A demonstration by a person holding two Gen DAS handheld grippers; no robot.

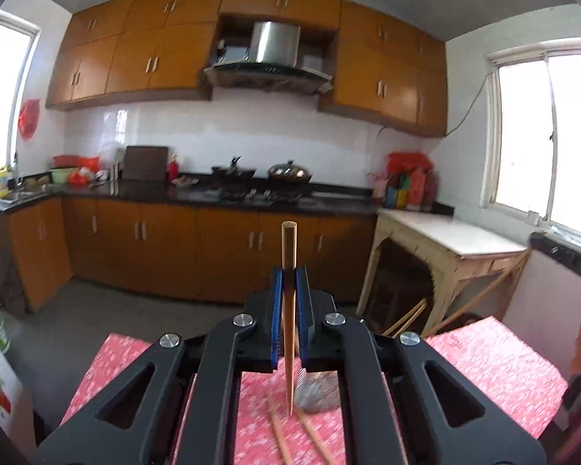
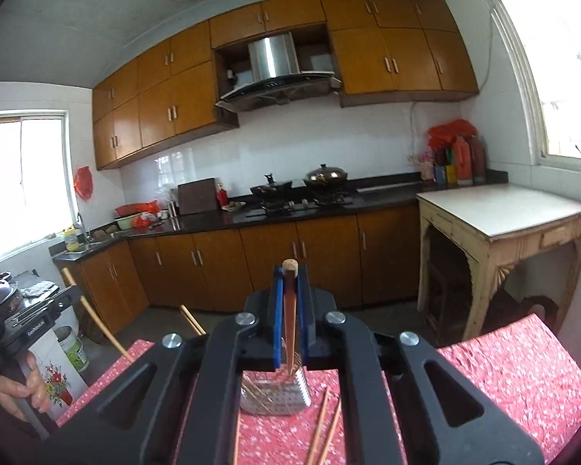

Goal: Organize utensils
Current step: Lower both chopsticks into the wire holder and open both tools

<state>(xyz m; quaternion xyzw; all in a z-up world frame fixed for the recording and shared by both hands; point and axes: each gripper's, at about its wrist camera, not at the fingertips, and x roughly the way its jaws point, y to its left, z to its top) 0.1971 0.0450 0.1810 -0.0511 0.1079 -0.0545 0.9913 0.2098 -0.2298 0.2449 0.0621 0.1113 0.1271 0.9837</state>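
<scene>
Two grippers, and I'm holding one chopstick in each. In the left wrist view, my left gripper (image 1: 289,275) is clamping a pale chopstick (image 1: 289,310) upright between its blue pads (image 1: 276,302), its top poking above the jaws at frame centre, its tip hanging over the red floral tablecloth (image 1: 503,364). More loose chopsticks (image 1: 310,432) are lying on the cloth at bottom centre, beside a blurred metal holder (image 1: 315,393). In the right wrist view, my right gripper (image 2: 289,275) is pinching a darker chopstick (image 2: 289,333), its tip pointing over the perforated metal utensil holder (image 2: 275,395) with sticks inside. Two spare chopsticks (image 2: 325,422) are resting just right of it.
</scene>
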